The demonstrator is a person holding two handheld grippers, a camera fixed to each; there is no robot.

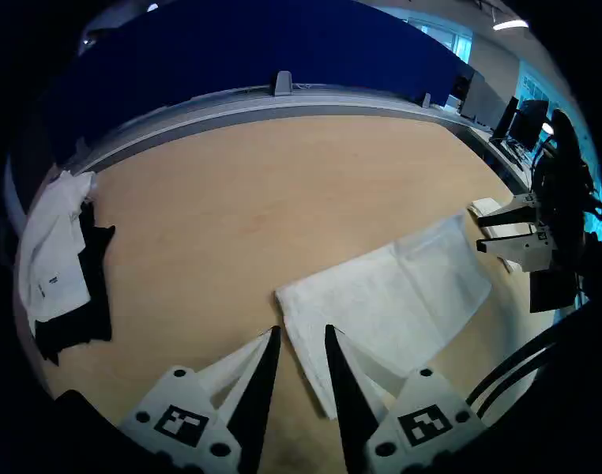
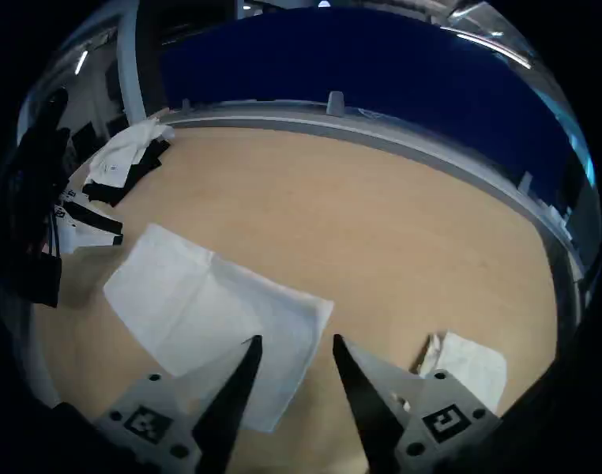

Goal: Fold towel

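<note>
Here the towel (image 1: pixel 388 300) lies flat, wide tabletop (image 1: pixel 261 182) beyond its edges.

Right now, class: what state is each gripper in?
Left gripper: open, holding nothing, fingers either side of the white towel corner.
Right gripper: open, holding nothing.

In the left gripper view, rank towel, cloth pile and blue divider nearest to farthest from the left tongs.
1. Towel, just ahead of the left tongs.
2. Cloth pile, far left.
3. Blue divider, at the back.
</note>
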